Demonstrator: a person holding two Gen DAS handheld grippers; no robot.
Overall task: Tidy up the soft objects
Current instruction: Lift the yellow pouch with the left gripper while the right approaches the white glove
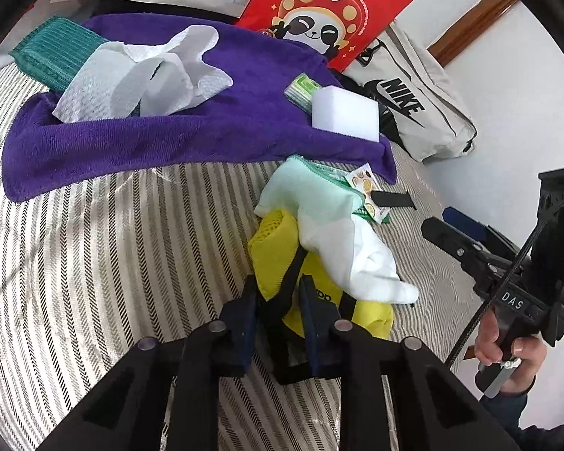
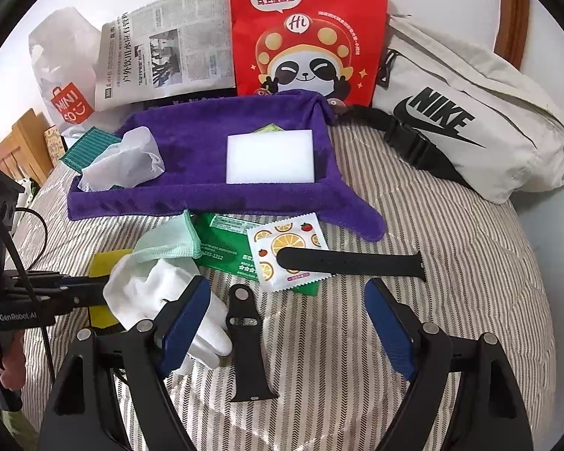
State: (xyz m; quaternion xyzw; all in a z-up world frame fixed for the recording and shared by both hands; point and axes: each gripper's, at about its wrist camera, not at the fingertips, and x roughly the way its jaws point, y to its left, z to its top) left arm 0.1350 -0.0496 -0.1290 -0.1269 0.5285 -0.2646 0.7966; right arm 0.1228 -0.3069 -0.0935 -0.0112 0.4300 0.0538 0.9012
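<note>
On the striped bedcover (image 1: pixel 112 263), near the front: a yellow mesh bag (image 1: pixel 274 248), half buried under a white glove (image 1: pixel 368 263) and a mint cloth (image 1: pixel 304 188). Left gripper (image 1: pixel 278 297) down at that bag, jaws drawn narrow with a black strap of the bag between them; cannot tell whether pressing on it. Right gripper (image 2: pixel 285 323) poised with jaws wide apart, holding nothing, straddling a short watch strap piece (image 2: pixel 246 345) lying flat. Beyond it a long strap piece (image 2: pixel 349 261) across a fruit-patterned sachet (image 2: pixel 274 240) and a green packet (image 2: pixel 222 248). Further back a purple towel (image 1: pixel 131 143), carrying a white sponge block (image 1: pixel 346 112) and crumpled tissue (image 1: pixel 139 79), with a teal cloth (image 1: pixel 52 52) at its far corner. Behind: a newspaper (image 2: pixel 169 49), a red paper bag (image 2: pixel 308 30), a Nike waist bag (image 2: pixel 451 120).
</note>
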